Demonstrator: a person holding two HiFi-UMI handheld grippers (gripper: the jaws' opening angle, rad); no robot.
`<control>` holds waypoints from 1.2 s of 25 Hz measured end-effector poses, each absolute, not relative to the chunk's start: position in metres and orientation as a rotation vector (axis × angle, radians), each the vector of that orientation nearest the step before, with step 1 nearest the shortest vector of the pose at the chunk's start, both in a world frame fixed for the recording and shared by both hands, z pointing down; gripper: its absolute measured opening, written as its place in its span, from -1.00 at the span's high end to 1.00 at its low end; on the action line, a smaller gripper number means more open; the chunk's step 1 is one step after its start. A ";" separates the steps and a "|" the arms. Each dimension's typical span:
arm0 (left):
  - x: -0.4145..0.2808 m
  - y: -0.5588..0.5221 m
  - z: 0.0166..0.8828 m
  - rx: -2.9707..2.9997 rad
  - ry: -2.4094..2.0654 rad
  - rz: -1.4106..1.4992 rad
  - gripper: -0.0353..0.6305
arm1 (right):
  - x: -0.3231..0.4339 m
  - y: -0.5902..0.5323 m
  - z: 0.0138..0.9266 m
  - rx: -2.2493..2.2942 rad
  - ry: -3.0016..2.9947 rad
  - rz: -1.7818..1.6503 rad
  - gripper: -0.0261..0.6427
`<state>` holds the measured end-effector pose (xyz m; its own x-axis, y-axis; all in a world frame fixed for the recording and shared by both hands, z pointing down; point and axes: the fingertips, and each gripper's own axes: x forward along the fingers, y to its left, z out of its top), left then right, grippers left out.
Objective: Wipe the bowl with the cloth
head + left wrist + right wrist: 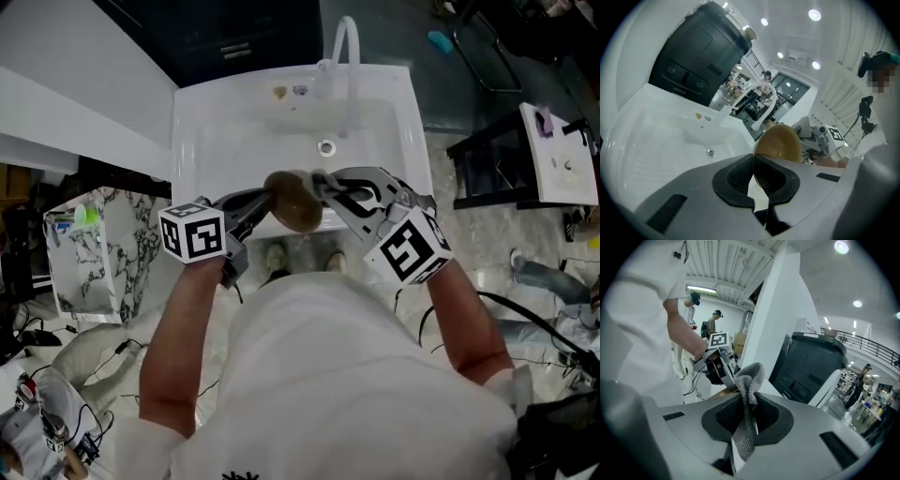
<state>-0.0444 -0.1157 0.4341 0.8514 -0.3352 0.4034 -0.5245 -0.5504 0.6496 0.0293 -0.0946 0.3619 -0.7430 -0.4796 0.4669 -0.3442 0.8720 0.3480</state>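
A brown bowl point(294, 201) hangs tilted on its side over the front edge of the white sink point(216, 141). My left gripper point(264, 199) is shut on the bowl's rim from the left. In the left gripper view the bowl point(778, 142) stands up just past the closed left gripper point(753, 162). My right gripper point(325, 182) comes in from the right, up against the bowl. It is shut on a grey knitted cloth point(749, 379), whose bunched end sticks out past the right gripper point(747, 405). The spot where cloth meets bowl is hidden.
A white curved faucet point(346, 56) stands at the back of the sink, with the drain point(326, 147) below it. A dark cabinet point(696, 54) rises behind the sink. A marble-patterned box point(94, 248) is at the left, a white stand point(559, 155) at the right, and cables lie on the floor.
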 end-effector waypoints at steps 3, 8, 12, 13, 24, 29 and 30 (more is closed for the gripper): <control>-0.041 -0.108 0.433 2.227 -0.555 0.317 0.84 | 0.025 -0.093 0.360 0.536 -2.475 -0.355 0.78; -0.031 -0.090 0.430 2.263 -0.414 0.341 0.84 | 0.020 -0.089 0.362 0.438 -2.492 -0.369 0.78; -0.024 -0.081 0.419 2.317 -0.310 0.329 0.84 | 0.016 -0.090 0.358 0.384 -2.506 -0.377 0.78; -0.022 -0.079 0.415 2.331 -0.283 0.320 0.84 | 0.015 -0.090 0.358 0.374 -2.508 -0.377 0.79; -0.011 -0.068 0.373 2.421 -0.073 0.165 0.84 | 0.011 -0.085 0.368 0.302 -2.504 -0.403 0.78; -0.014 -0.077 0.359 2.421 -0.066 0.079 0.84 | 0.006 -0.078 0.377 0.267 -2.513 -0.371 0.78; -0.015 -0.080 0.357 2.417 -0.071 0.063 0.84 | 0.005 -0.077 0.379 0.260 -2.515 -0.364 0.78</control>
